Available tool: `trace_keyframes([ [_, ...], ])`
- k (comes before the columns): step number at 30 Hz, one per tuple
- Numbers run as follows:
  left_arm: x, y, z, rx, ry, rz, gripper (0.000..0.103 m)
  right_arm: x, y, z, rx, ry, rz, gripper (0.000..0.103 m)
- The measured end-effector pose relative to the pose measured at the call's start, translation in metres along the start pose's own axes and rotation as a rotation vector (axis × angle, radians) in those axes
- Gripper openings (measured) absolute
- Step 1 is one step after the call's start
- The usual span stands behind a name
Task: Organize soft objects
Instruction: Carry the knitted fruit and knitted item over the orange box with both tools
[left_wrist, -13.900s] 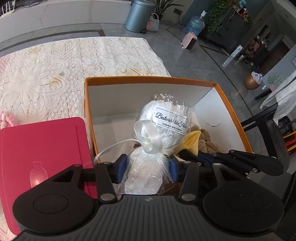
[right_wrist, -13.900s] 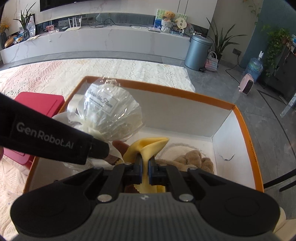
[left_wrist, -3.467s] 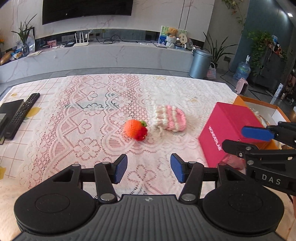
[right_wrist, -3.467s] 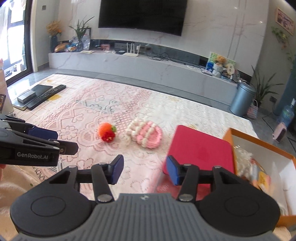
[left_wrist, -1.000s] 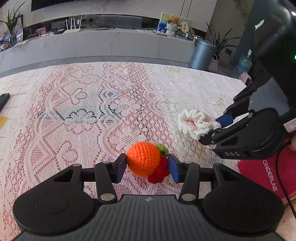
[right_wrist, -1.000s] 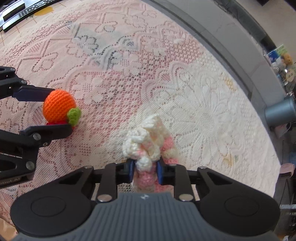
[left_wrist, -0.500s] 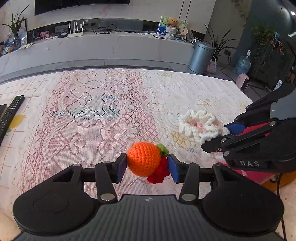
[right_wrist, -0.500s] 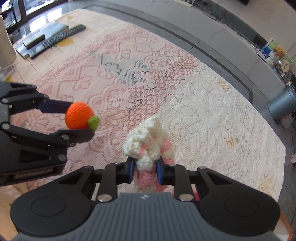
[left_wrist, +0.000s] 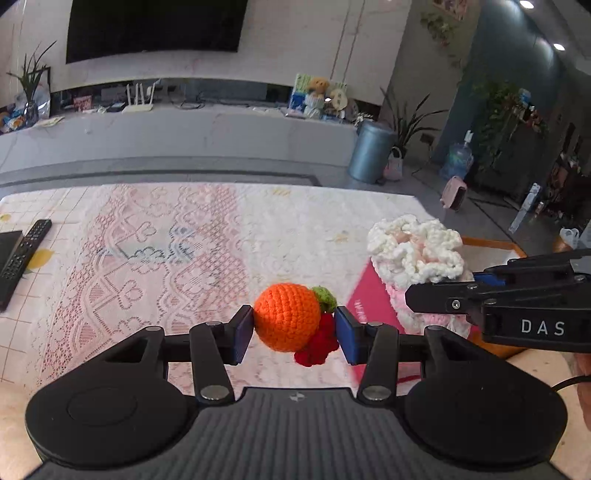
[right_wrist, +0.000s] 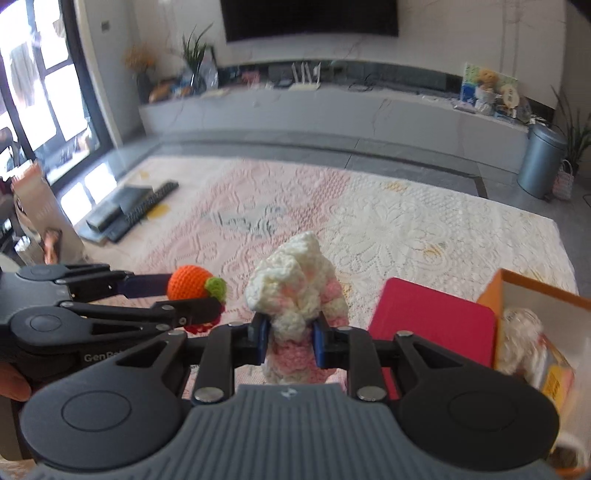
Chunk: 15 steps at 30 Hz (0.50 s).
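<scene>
My left gripper (left_wrist: 294, 330) is shut on an orange crochet fruit (left_wrist: 286, 315) with a green leaf and red bits, held above the lace tablecloth; it also shows in the right wrist view (right_wrist: 188, 283). My right gripper (right_wrist: 290, 341) is shut on a white and pink crochet piece (right_wrist: 295, 291), also seen in the left wrist view (left_wrist: 417, 251), held to the right of the fruit. The orange box (right_wrist: 532, 291) stands at the right with wrapped items inside.
A red lid (right_wrist: 436, 317) lies beside the orange box, also in the left wrist view (left_wrist: 369, 299). A remote (left_wrist: 22, 251) and dark flat devices lie at the table's left edge. The lace cloth (left_wrist: 184, 236) covers the table. A grey bin (left_wrist: 369, 151) stands on the floor beyond.
Both grippers have risen with their crochet items and tilted up toward the room. The orange box has come into view at the right.
</scene>
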<state>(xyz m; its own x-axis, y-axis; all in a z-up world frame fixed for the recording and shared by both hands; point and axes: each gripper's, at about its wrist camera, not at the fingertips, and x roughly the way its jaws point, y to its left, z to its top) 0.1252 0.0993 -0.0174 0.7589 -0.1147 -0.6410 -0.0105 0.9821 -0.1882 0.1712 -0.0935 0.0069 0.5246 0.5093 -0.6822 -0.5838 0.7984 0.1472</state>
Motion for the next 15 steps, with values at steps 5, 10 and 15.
trace_keyframes([
  [5, -0.014, -0.038, -0.003, 0.04, -0.025, -0.048, 0.054, -0.047, -0.024, -0.029, 0.062, -0.072, -0.085, 0.022],
  [10, -0.01, -0.074, -0.005, 0.088, -0.023, -0.114, 0.054, -0.08, -0.063, -0.053, 0.121, -0.085, -0.18, 0.022],
  [15, 0.002, -0.106, 0.001, 0.132, -0.015, -0.183, 0.054, -0.106, -0.108, -0.072, 0.188, -0.076, -0.26, 0.023],
])
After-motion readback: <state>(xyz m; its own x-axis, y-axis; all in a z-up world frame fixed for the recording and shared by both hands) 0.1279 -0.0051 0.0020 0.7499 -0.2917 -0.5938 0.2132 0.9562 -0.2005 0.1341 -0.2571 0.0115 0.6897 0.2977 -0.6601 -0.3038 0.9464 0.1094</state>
